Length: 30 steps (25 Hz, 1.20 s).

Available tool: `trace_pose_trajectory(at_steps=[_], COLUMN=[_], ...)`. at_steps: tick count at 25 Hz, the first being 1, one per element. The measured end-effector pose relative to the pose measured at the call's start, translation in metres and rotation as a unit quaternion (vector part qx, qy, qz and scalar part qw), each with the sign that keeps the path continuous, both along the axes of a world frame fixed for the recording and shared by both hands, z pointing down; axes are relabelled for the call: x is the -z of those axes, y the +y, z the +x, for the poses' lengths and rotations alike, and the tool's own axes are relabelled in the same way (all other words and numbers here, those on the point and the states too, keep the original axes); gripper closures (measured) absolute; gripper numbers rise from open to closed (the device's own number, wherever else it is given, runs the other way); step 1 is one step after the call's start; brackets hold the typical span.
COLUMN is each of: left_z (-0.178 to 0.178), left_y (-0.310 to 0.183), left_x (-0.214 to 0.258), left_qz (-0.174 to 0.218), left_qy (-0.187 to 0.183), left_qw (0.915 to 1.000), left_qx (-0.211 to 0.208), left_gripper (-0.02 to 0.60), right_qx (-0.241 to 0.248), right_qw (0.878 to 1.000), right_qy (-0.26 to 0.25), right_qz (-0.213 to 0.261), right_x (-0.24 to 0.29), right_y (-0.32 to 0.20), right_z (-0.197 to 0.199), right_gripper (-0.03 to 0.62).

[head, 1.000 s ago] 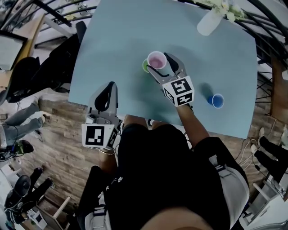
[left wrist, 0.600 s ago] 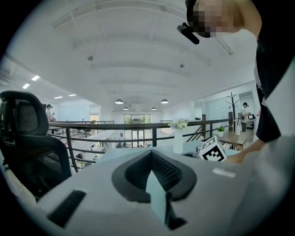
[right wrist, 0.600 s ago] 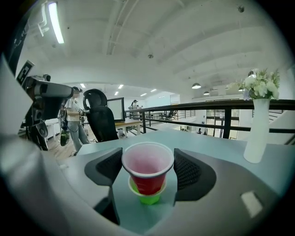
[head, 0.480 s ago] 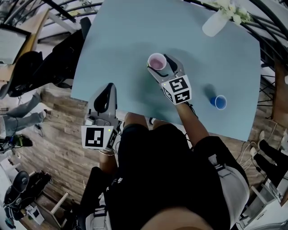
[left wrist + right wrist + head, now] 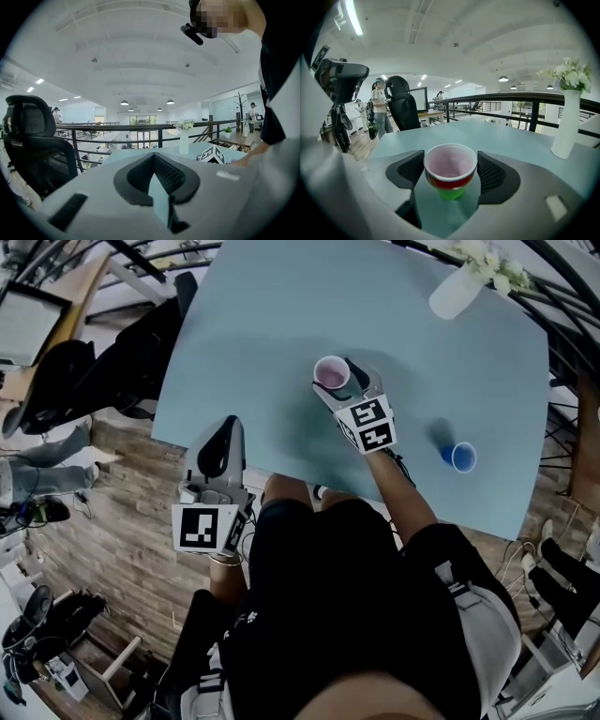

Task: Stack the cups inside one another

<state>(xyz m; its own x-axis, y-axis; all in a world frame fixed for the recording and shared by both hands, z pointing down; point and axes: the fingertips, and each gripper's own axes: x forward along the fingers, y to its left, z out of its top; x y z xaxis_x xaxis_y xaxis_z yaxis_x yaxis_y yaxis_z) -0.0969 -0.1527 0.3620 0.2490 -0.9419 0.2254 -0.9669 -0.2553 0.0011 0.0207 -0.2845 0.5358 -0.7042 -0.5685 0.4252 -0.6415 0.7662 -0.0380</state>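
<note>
A red cup [image 5: 331, 373] with a pale pink inside sits nested in a green cup [image 5: 451, 192] on the light blue table [image 5: 262, 324]. My right gripper [image 5: 336, 382] is shut on the red cup [image 5: 450, 164], one jaw on each side of the rim. Only the green cup's lower part shows under the red one. A blue cup [image 5: 461, 457] stands alone on the table to the right of my right arm. My left gripper [image 5: 228, 425] hangs off the table's near left edge, shut, with nothing in it [image 5: 157, 178].
A white vase with flowers [image 5: 457, 289] stands at the table's far right corner. A black office chair [image 5: 122, 352] is beside the table's left edge. A railing [image 5: 525, 101] runs behind the table. The floor below is wood.
My right gripper has carried the red cup slightly left and down into the green cup, which showed beside it a second ago. The left gripper has stayed where it was.
</note>
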Motion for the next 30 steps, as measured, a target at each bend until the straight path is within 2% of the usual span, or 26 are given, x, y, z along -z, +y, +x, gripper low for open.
trace_pose_trajectory(at_steps=[13,20,25,30], left_z=[0.013,0.027,0.041,0.053], left_y=[-0.009,-0.028,-0.046,-0.055], left_x=[-0.001,-0.003,0.005,-0.002], left_qz=[0.001,0.004,0.013,0.001], left_qy=[-0.003,-0.002,-0.002,-0.001], left_qw=[1.0,0.999,0.9964,0.9924], left_qx=[-0.004,-0.044,-0.083,-0.123], left_gripper=[0.588,0.589,0.589,0.589], right_qx=[0.008,-0.02,-0.042,-0.079], right_qw=[1.0,0.999,0.997,0.991], right_qy=[0.004,-0.027,-0.063,-0.107], right_qz=[-0.016,-0.007,-0.004,0.014], right_x=[-0.014,0.007,0.028,0.055], right_y=[0.001,0.003,0.008,0.015], right_z=[0.003,0.02,0.031,0.049], right_gripper=[0.227,0.227,0.268,0.386])
